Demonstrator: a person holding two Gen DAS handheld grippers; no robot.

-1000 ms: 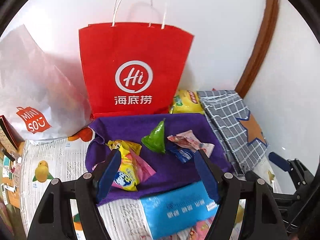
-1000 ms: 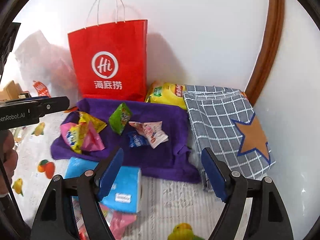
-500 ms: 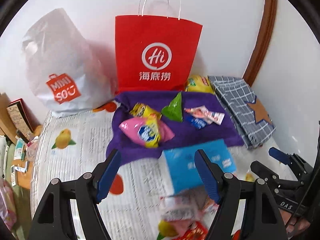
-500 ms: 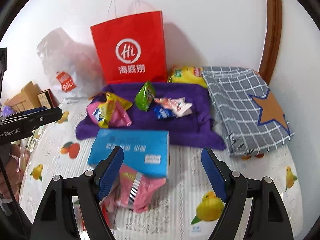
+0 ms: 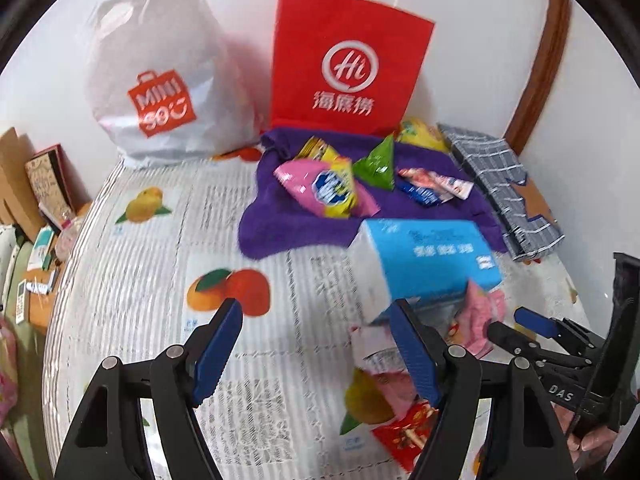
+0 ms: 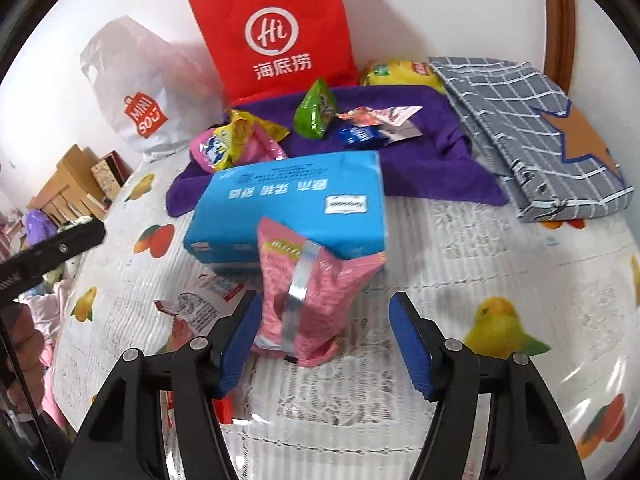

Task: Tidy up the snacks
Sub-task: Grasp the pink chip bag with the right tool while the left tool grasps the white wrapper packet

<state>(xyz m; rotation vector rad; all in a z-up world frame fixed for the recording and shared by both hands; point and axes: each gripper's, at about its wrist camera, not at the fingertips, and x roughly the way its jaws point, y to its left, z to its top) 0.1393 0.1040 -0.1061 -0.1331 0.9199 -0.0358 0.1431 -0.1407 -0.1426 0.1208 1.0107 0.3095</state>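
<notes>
Pink snack bag [image 6: 308,300] between right gripper's [image 6: 326,336] closing, half-open jaws

Both wrist views tilt down, close, sharing the blue box [image 5: 432,260] (centre).

Both grippers, the left gripper [image 5: 316,344] and the right gripper [image 6: 325,340], share one build: black plastic arms with triangular cut-outs, silver screws at the joints, and ribbed blue pads [image 6: 410,346] lining the fingers.

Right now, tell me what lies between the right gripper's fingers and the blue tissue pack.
The pink snack bag, leaning against the blue tissue pack; the right gripper straddles its near end, clearest in the right wrist view.
</notes>
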